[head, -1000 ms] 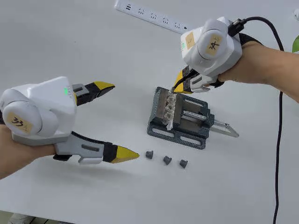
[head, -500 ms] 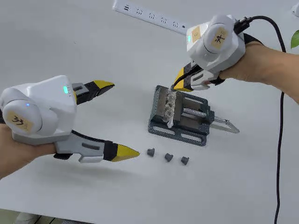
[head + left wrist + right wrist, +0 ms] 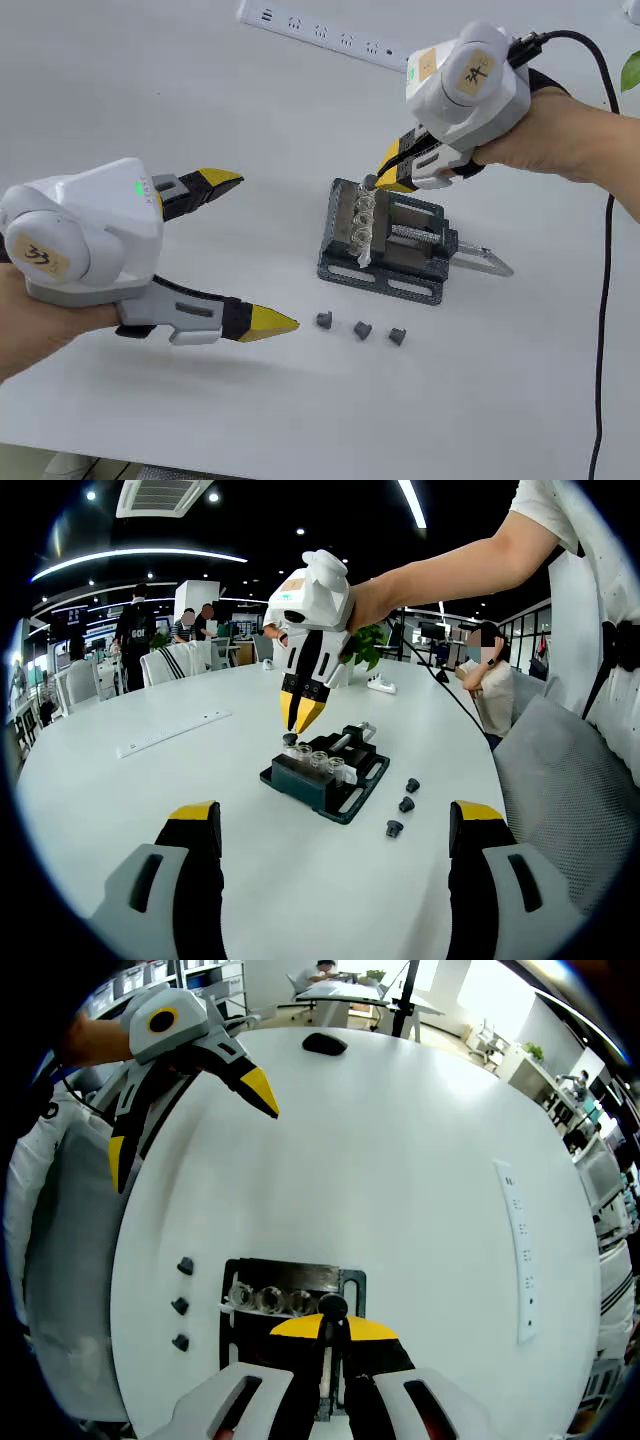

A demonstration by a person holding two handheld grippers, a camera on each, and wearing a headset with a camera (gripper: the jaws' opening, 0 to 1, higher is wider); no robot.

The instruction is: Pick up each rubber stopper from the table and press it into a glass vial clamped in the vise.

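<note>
Head view: stopper (image 3: pixel 368 181) pinched in your right gripper's (image 3: pixel 380 185) closed fingers, at the far end of the vials (image 3: pixel 362 220) in the vise (image 3: pixel 400 272). Seating step, I judge; next, press straight down. Three loose stoppers (image 3: pixel 362 329) wait on the counter (image 3: pixel 200 90). Left gripper (image 3: pixel 268 251) open. Layout unchanged from a second ago.

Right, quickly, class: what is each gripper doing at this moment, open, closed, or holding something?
Left gripper: open, jaws wide apart, holding nothing.
Right gripper: closed on a rubber stopper, over the vise.
</note>
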